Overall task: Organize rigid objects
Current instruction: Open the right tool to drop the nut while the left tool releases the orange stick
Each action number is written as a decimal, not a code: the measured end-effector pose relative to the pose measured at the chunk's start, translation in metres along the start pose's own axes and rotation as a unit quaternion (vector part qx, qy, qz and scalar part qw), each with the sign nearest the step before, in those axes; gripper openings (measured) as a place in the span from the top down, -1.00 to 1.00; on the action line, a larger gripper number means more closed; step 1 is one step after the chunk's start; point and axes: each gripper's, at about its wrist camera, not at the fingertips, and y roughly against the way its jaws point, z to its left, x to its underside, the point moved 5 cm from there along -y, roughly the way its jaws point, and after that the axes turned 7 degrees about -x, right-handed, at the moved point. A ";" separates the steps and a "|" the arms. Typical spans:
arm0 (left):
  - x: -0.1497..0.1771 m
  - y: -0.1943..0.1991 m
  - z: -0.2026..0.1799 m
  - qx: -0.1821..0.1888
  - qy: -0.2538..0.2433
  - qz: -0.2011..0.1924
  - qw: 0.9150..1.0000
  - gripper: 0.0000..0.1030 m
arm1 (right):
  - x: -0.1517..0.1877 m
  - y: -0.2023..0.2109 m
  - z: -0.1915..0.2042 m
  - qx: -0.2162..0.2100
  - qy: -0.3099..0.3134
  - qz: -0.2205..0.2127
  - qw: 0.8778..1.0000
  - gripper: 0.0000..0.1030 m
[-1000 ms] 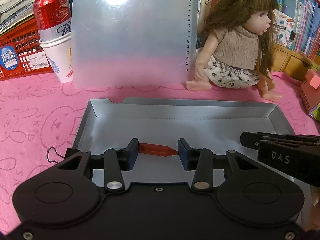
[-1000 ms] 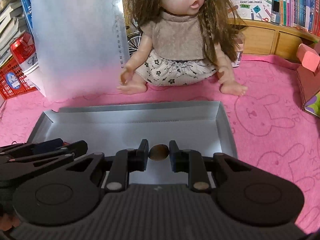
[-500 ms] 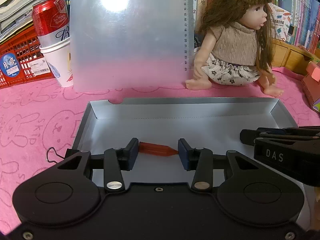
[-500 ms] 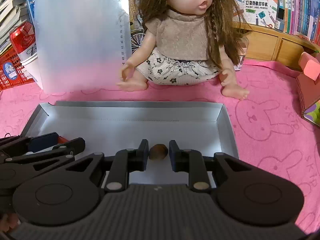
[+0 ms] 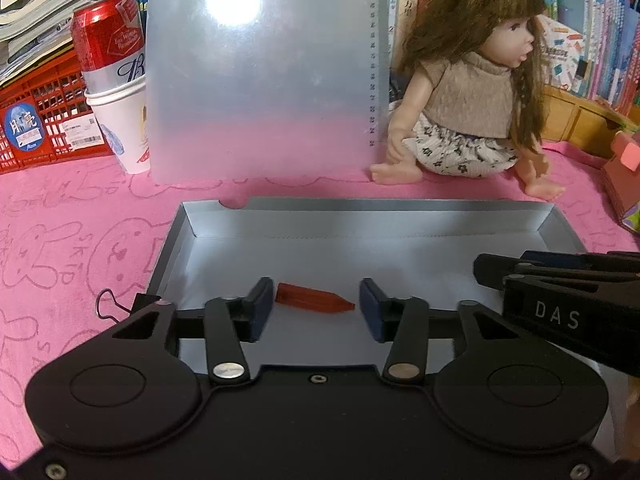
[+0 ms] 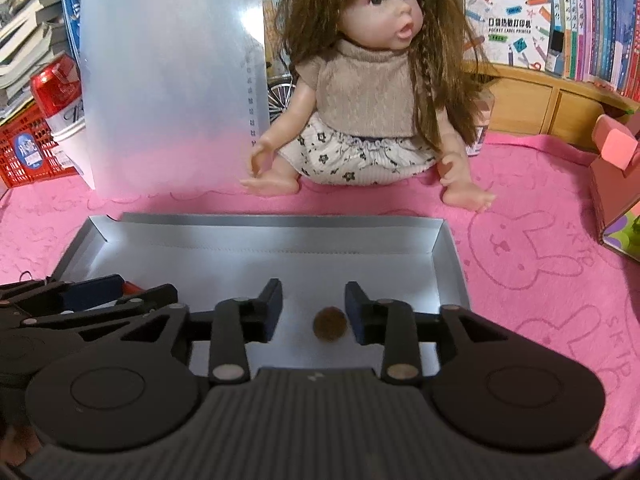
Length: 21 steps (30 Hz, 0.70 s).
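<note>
Nearest: left gripper (image 5: 316, 303) over the near left part of a shallow silver tray (image 5: 360, 210), jaws just opened and now spread. Red pointed piece (image 5: 314, 302) lying flat on the tray floor between them, blunt end just beside the left pad, tip clear of the right pad; not pinched.

Right gripper (image 6: 313, 306) over the near right part of the same tray (image 6: 280, 222), jaws likewise just opened, now spread. Small round brown piece (image 6: 329, 324) resting on the tray floor between the pads, nearer the right one, gripped by neither. Both pieces well apart along the tray's near side.

Tray sitting on a pink cloth (image 5: 80, 240) printed with rabbits.

Beyond the tray: frosted plastic sheet (image 5: 260, 80) standing upright, ruler marks down one edge. Doll (image 6: 368, 92) seated to its right, feet on the cloth. Left of the sheet, red can (image 5: 108, 44) set in a white paper cup (image 5: 120, 128), with a red basket (image 5: 36, 120) behind. Books (image 6: 580, 20) lining the back.
</note>
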 end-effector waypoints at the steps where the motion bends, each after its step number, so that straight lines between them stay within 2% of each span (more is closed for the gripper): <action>1: 0.000 0.002 0.000 0.002 -0.002 -0.003 1.000 -0.11 | -0.001 0.003 0.000 0.001 0.001 -0.003 1.000 -0.16; 7: 0.000 0.016 0.001 -0.006 -0.012 -0.015 1.000 -0.33 | -0.003 0.017 -0.001 0.007 0.002 -0.013 1.000 -0.33; 16: 0.002 0.049 0.012 0.003 0.000 -0.030 1.000 -0.48 | 0.000 0.051 0.004 0.001 0.004 -0.035 0.999 -0.54; 18: 0.004 0.058 0.015 0.007 0.001 -0.034 0.999 -0.50 | 0.002 0.060 0.005 -0.003 0.008 -0.040 0.999 -0.64; 21: 0.007 0.071 0.022 0.015 0.009 -0.041 0.999 -0.57 | 0.005 0.072 0.007 -0.008 0.012 -0.046 0.999 -0.68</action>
